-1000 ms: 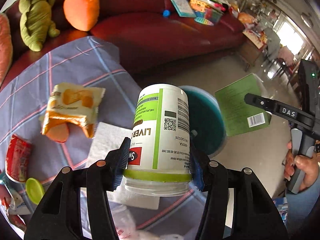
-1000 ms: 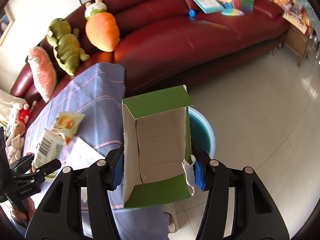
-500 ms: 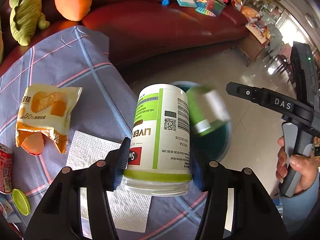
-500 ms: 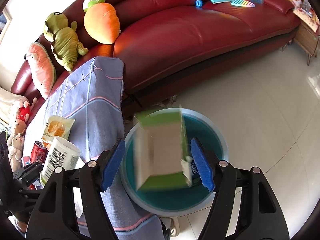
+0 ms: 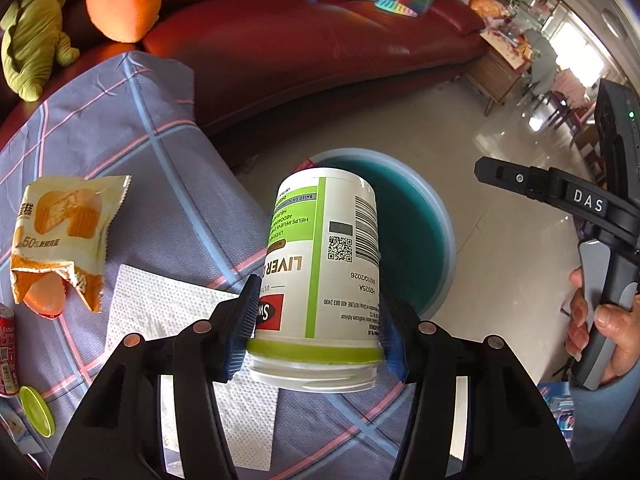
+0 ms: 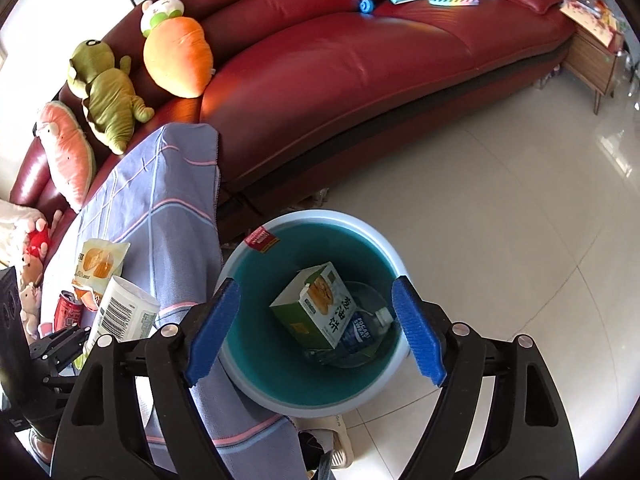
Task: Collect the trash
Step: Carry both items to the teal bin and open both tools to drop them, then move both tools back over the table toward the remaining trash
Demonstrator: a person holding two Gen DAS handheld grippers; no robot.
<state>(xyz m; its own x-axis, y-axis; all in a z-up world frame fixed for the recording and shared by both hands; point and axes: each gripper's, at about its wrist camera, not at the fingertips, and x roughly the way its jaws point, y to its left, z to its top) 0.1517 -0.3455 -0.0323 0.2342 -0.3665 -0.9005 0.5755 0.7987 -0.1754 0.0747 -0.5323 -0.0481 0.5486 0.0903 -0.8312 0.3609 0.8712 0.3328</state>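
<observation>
My left gripper (image 5: 316, 320) is shut on a white and green supplement jar (image 5: 320, 276), held over the table's edge next to the blue bin (image 5: 440, 216). The jar also shows in the right wrist view (image 6: 120, 312). My right gripper (image 6: 316, 328) is open and empty above the blue bin (image 6: 240, 360). A green carton (image 6: 312, 308) and a plastic bottle (image 6: 360, 332) lie inside the bin. The right gripper shows in the left wrist view (image 5: 520, 188) to the right of the bin.
On the purple checked tablecloth (image 5: 120, 132) lie a yellow snack bag (image 5: 64, 228), a paper napkin (image 5: 168, 320), a red can (image 5: 8, 348) and a green lid (image 5: 36, 410). A red sofa (image 6: 360, 60) with plush toys stands behind. Tiled floor (image 6: 500, 220) lies to the right.
My right gripper opened and the green carton fell into the bin. My left gripper moved the jar closer to the bin.
</observation>
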